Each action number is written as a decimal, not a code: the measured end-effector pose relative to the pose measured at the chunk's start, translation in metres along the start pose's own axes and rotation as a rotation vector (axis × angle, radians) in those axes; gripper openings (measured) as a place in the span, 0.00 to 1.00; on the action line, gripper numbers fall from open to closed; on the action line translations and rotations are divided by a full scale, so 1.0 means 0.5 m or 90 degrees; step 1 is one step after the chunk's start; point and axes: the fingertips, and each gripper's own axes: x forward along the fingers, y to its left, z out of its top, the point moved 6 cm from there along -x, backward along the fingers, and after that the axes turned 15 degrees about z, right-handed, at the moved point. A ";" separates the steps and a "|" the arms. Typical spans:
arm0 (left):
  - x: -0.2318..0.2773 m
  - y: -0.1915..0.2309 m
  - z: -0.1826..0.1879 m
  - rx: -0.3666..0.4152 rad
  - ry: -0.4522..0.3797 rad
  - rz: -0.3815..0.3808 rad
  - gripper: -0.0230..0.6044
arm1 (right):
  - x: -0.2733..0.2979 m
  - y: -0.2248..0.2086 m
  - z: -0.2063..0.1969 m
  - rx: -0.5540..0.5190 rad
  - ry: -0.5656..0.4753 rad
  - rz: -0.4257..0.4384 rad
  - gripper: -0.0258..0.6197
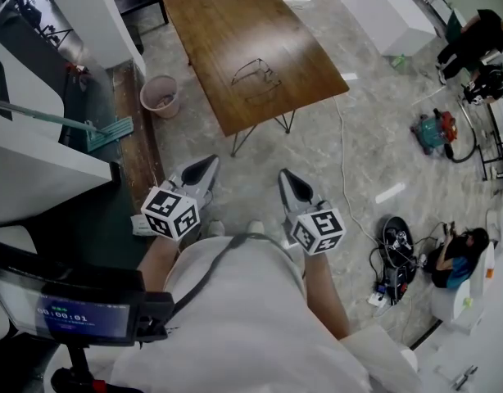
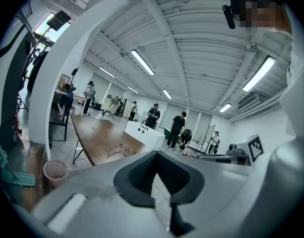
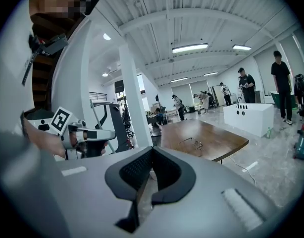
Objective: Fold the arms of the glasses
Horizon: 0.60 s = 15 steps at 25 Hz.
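Left tongs (image 1: 212,161), right tongs (image 1: 284,175) (both shut), glasses (image 1: 256,79) seemingly unfolded, clearest overhead

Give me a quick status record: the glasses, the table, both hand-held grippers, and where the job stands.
glasses: lying on the table, arms look unfolded, nothing touching them
wooden table: ahead of the person, holds only the glasses
left hand-held gripper: jaws together, empty, over the floor short of the table
right hand-held gripper: jaws together, empty, beside the left one, also short of the table
waste bin: on the floor by the table's near left corner
task stage: folding not yet begun
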 end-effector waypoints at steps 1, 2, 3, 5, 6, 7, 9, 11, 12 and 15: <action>-0.001 0.006 0.001 -0.002 0.001 0.000 0.04 | 0.004 0.003 0.000 0.001 0.001 -0.001 0.05; -0.003 0.013 0.001 -0.003 0.003 0.000 0.04 | 0.008 0.007 -0.001 0.002 0.002 -0.003 0.05; -0.005 0.019 0.001 -0.002 0.004 0.001 0.04 | 0.011 0.011 -0.002 0.004 0.003 -0.004 0.05; -0.009 0.033 -0.001 -0.001 0.006 -0.003 0.04 | 0.021 0.019 -0.005 0.006 0.006 -0.009 0.05; -0.011 0.041 -0.003 -0.001 0.007 -0.005 0.04 | 0.026 0.023 -0.007 0.007 0.006 -0.010 0.05; -0.013 0.050 -0.004 -0.002 0.007 -0.008 0.04 | 0.033 0.028 -0.009 0.007 0.005 -0.012 0.05; -0.017 0.068 -0.006 -0.005 0.006 -0.013 0.04 | 0.049 0.039 -0.011 0.008 0.004 -0.013 0.05; -0.022 0.091 -0.005 -0.005 0.006 -0.019 0.04 | 0.072 0.052 -0.011 0.007 0.005 -0.014 0.05; -0.025 0.104 -0.005 -0.005 0.007 -0.021 0.04 | 0.083 0.059 -0.012 0.006 0.006 -0.015 0.05; -0.036 0.132 -0.010 -0.007 0.009 -0.025 0.04 | 0.105 0.078 -0.019 0.007 0.011 -0.017 0.05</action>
